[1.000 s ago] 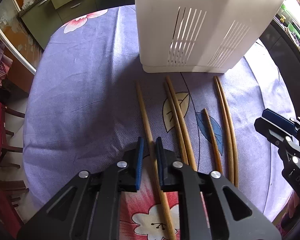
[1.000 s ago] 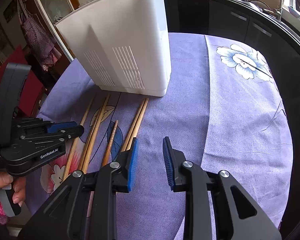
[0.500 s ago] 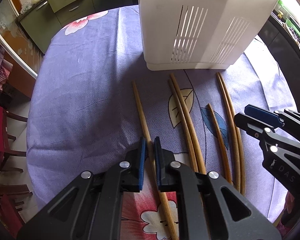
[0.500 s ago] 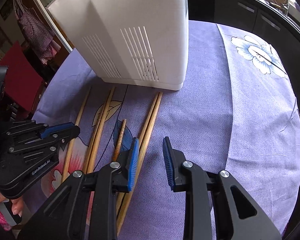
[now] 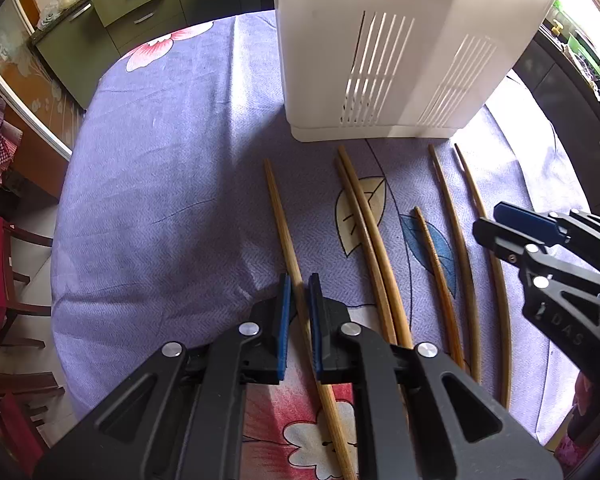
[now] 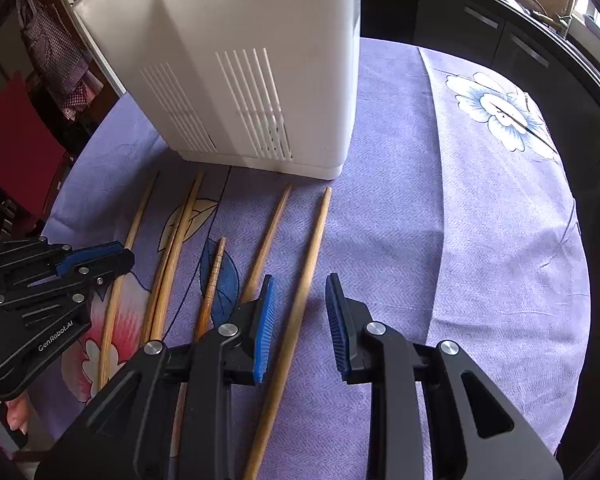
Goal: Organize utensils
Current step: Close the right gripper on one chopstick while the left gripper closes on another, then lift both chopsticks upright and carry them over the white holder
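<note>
Presently, six chopsticks lie on the purple floral tablecloth [image 5: 148,184] before the white slotted holder [image 5: 400,48]. The left gripper [image 5: 299,292] is clenched on the leftmost chopstick [image 5: 278,208]. The right gripper [image 6: 300,300] stands released, its jaws straddling the rightmost chopstick [image 6: 314,248] without touching it.

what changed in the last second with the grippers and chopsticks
The right hand-held gripper slid left, and its open jaws now straddle the rightmost chopstick, which has parted from its neighbour. The left hand-held gripper narrowed around the leftmost chopstick; whether it grips yet is unclear. The other chopsticks, white holder and cloth stayed put.
</note>
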`<action>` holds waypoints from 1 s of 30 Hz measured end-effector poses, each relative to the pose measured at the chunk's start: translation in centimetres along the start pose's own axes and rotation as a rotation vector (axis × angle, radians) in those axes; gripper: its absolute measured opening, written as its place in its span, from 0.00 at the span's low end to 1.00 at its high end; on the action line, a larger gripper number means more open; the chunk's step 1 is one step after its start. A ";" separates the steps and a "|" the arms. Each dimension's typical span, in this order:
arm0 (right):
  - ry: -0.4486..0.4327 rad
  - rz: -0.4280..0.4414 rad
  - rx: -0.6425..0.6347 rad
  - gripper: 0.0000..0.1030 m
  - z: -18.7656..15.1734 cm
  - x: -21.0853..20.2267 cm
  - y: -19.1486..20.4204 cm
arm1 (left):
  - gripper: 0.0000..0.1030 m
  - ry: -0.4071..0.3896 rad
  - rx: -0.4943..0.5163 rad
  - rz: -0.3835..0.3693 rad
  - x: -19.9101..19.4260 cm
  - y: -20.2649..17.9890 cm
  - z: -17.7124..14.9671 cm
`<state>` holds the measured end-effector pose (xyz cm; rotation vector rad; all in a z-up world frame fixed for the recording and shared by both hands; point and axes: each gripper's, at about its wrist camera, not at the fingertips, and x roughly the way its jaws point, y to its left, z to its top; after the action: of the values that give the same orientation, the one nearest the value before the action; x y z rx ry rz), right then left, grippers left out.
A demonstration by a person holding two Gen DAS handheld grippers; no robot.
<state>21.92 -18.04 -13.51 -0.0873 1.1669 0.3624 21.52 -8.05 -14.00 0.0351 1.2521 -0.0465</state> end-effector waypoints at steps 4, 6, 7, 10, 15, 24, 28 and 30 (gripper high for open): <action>0.000 -0.017 -0.007 0.25 0.2 0.3 0.3 | 0.09 0.005 0.001 0.001 0.0 0.0 0.1; 0.000 -0.034 -0.018 0.23 0.3 0.5 0.7 | 0.09 0.008 0.002 0.004 0.0 0.0 0.2; 0.000 -0.043 -0.024 0.21 0.3 0.6 0.9 | 0.09 0.009 0.003 0.006 0.1 -0.1 0.2; -0.007 -0.055 -0.020 0.10 0.4 0.7 0.8 | 0.09 0.008 0.002 0.009 0.1 -0.1 0.3; -0.035 -0.036 0.001 0.07 0.1 0.5 0.4 | 0.08 -0.005 0.003 0.003 0.0 -0.2 0.1; -0.105 0.015 0.012 0.07 -0.8 -3.3 -1.4 | 0.06 -0.016 -0.008 -0.027 -0.8 0.4 0.1; -0.167 0.041 0.014 0.07 -1.2 -6.6 -1.7 | 0.06 -0.073 0.003 -0.026 -3.1 0.8 0.0; -0.198 0.054 0.014 0.07 -1.4 -8.2 -1.7 | 0.06 -0.102 0.006 -0.034 -4.5 1.0 -0.2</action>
<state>18.41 -21.87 -6.75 -0.0074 0.9774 0.4009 20.01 -6.97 -9.74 0.0162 1.1507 -0.0807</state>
